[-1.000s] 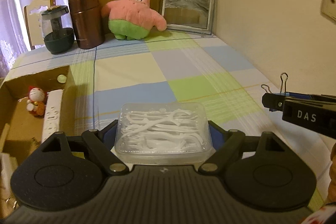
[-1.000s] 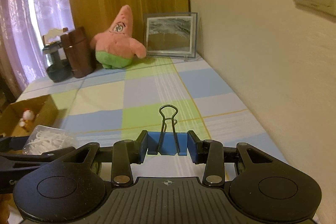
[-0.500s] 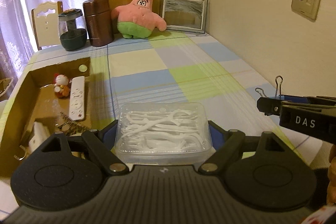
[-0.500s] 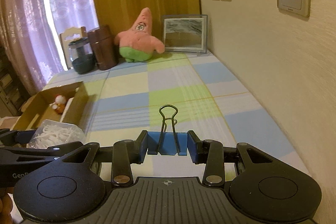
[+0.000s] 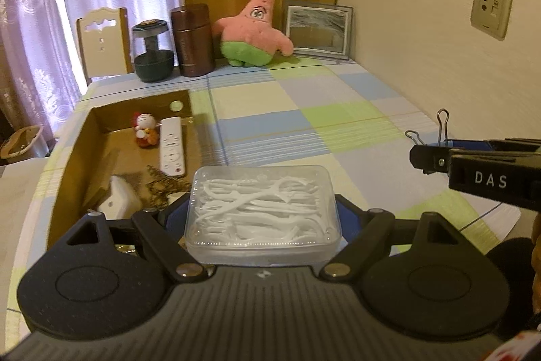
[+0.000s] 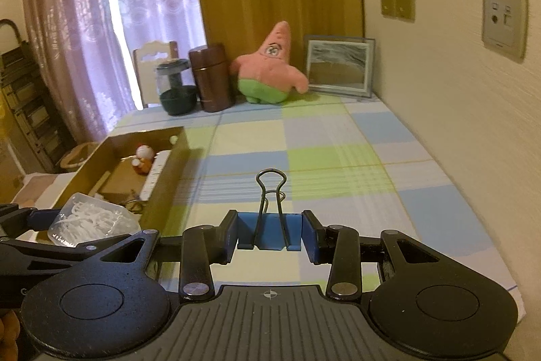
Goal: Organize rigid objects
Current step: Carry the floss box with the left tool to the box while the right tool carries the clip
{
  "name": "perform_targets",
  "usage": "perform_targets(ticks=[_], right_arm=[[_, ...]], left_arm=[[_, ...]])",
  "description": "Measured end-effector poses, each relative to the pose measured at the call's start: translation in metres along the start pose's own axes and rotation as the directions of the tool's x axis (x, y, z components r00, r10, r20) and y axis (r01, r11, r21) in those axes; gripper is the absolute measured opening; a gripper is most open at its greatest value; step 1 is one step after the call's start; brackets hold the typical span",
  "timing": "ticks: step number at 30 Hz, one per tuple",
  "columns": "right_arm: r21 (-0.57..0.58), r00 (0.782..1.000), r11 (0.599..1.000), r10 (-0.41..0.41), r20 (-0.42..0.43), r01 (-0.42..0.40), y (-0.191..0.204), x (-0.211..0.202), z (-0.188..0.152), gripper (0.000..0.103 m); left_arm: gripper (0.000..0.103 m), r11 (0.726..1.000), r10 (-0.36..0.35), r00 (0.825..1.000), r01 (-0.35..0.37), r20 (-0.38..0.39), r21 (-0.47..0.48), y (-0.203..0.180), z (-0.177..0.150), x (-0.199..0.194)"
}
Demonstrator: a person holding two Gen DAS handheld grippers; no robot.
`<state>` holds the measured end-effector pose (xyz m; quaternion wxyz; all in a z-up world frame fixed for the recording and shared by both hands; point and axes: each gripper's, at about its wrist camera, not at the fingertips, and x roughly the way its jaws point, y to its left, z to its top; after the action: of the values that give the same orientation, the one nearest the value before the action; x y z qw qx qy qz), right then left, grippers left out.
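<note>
between our left gripper's (image 5: 262,215) pads sits the clear floss-pick box (image 5: 262,208), pinched across its long sides so its long axis runs side to side in the left wrist view; the jaws stand wide only because the box fills them. our right gripper (image 6: 269,232) is nearly pressed together, pinching a blue binder clip (image 6: 268,230) by its body, wire handles pointing up and away from us. both loads hang above the checked tablecloth (image 5: 304,131), not touching it.

just beyond and to the left of the floss-pick box lies the open cardboard box (image 5: 72,164), its long axis running away from us. it already holds a white remote (image 5: 172,144), a small figurine (image 5: 145,132) and other small bits we cannot name. our left hand is nearer; its load already hangs by the box's near right corner. the right gripper is well apart from it, on the far side of the left one, so we judge it must cross leftward or wait its turn.

farther off, against the wall, stand a jar (image 5: 154,56), a brown canister (image 5: 192,39), a pink plush star (image 5: 253,29) and a picture frame (image 5: 318,31).
</note>
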<state>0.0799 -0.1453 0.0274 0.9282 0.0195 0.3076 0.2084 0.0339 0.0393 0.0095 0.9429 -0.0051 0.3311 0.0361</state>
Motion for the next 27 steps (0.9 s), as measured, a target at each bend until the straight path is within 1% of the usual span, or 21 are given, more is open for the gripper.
perform_targets(ticks=[13, 19, 27], right_arm=[[-0.063, 0.996, 0.994, 0.091, -0.013, -0.092, 0.043, 0.011, 0.000, 0.036], [-0.103, 0.991, 0.986, 0.131, -0.026, -0.133, 0.065, 0.020, -0.002, 0.036], [-0.142, 0.985, 0.975, 0.165, -0.048, -0.170, 0.089, 0.038, 0.001, 0.036]], left_arm=[[0.083, 0.995, 0.092, 0.996, -0.092, 0.004, -0.028, 0.051, -0.003, -0.020], [0.083, 0.992, 0.117, 0.993, -0.117, -0.015, -0.044, 0.072, -0.006, -0.021], [0.083, 0.990, 0.131, 0.991, -0.133, -0.037, -0.051, 0.093, -0.009, -0.014]])
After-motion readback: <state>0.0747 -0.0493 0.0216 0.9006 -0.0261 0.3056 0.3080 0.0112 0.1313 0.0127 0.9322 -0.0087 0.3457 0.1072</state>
